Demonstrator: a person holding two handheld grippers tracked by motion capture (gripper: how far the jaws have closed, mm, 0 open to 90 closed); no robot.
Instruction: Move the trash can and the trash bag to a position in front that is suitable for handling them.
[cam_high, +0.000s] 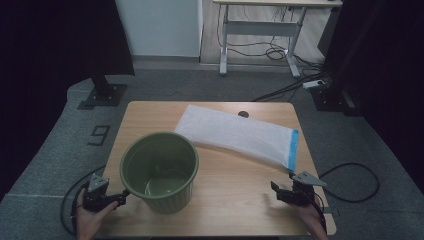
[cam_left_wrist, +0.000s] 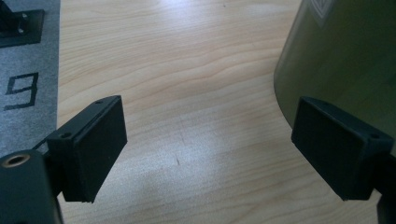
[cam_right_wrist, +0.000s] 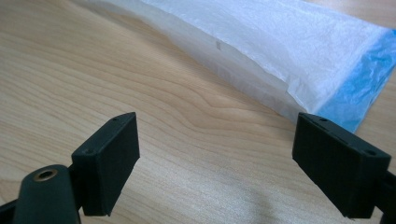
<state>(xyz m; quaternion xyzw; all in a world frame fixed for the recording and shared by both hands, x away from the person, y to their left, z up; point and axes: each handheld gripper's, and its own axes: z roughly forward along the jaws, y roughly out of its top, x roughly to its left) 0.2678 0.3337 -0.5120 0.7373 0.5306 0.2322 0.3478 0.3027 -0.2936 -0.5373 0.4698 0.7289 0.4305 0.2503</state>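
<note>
Pale wood grain runs across the table (cam_high: 240, 175) under both my tools. In the high view, the green ribbed bucket (cam_high: 160, 172) stands upright in the lower left part of the tabletop, mouth up, with a faint shine at its bottom. Behind it and to the right, a flat white plastic bag (cam_high: 235, 135) with a blue band along its right end lies slanting from the upper middle of the table down toward the right edge.

My left gripper (cam_high: 121, 197) sits at the lower left of that frame, held in my left hand (cam_high: 90, 217), its tips just beside the bucket's lower wall. In the left gripper view its jaws stand wide apart with bare wood between them, and the bucket's olive side fills the upper right, close behind the right-hand jaw; whether it touches I cannot tell.

My right gripper (cam_high: 277, 190) rests at the lower right, released too. In the right gripper view the jaws gape over plain wood, and the bag's blue end lies just past the right-hand jaw, in the upper right.
</note>
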